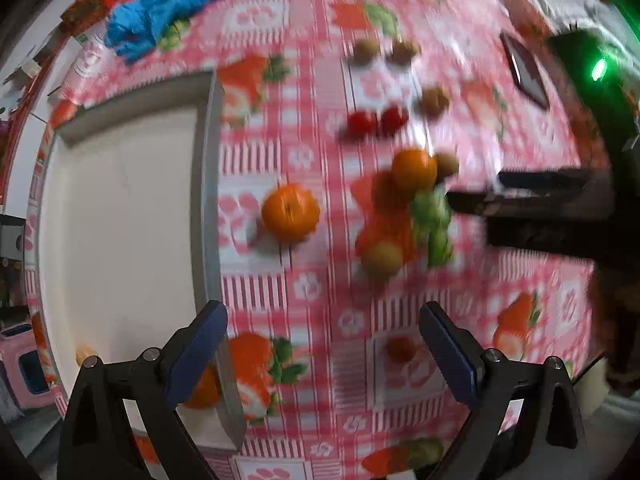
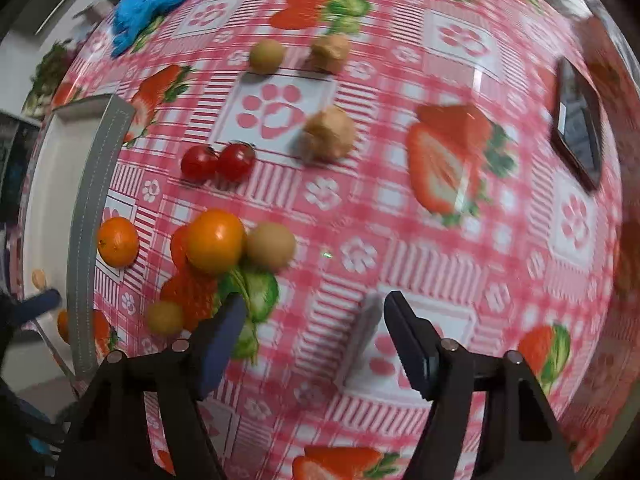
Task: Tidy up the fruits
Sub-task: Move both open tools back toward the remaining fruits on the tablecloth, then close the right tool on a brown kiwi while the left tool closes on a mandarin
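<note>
A white tray with a grey rim lies at the left; one tangerine rests inside it, partly behind my left finger. On the cloth lie a tangerine beside the rim, an orange touching a brownish round fruit, a small yellow fruit, two cherry tomatoes and walnuts. My left gripper hangs open over the tray's edge, nothing between its fingers. My right gripper stands open above bare cloth, just right of the orange cluster. Both views are blurred.
A pink checked strawberry-print tablecloth covers the table. A crumpled blue cloth lies at the far left corner. A dark phone sits at the right edge. A small pale piece lies in the tray.
</note>
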`<state>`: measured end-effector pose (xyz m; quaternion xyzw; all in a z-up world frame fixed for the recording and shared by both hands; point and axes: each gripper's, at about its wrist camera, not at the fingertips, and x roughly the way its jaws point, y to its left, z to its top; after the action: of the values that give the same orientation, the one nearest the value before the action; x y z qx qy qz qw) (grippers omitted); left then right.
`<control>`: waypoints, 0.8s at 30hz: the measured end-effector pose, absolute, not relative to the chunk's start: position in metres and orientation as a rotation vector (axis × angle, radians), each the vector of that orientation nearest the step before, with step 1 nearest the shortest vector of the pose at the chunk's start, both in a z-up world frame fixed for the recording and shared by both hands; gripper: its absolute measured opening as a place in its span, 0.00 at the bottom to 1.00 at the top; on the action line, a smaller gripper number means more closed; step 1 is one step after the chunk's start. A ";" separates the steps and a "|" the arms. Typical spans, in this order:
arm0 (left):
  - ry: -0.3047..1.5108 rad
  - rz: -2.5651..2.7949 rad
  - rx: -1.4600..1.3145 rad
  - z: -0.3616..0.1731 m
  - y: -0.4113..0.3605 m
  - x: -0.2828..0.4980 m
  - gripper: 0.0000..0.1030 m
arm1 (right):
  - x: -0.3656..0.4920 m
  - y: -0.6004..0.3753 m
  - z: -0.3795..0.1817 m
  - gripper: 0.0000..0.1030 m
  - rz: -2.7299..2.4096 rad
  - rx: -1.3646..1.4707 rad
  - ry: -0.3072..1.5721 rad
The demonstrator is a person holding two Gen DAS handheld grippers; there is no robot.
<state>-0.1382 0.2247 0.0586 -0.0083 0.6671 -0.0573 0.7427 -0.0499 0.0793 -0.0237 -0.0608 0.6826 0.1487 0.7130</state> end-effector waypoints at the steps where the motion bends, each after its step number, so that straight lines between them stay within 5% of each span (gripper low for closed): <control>1: 1.454 -0.124 -0.021 0.061 0.225 -0.133 0.94 | -0.047 0.085 -0.025 0.70 0.341 -0.142 1.506; 7: 1.428 -0.114 -0.027 0.066 0.219 -0.111 0.94 | -0.032 0.127 -0.031 0.61 0.399 -0.230 1.464; 12: 1.425 -0.104 -0.024 0.059 0.211 -0.098 0.94 | -0.018 0.149 -0.031 0.29 0.413 -0.217 1.452; 24: 1.431 -0.150 -0.053 0.051 0.184 -0.069 0.94 | -0.017 0.095 -0.014 0.29 0.357 -0.029 1.470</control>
<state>-0.0689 0.1841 0.0510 -0.0242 0.6554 -0.0687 0.7517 -0.0172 0.0954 -0.0135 -0.0133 0.6667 0.1618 0.7274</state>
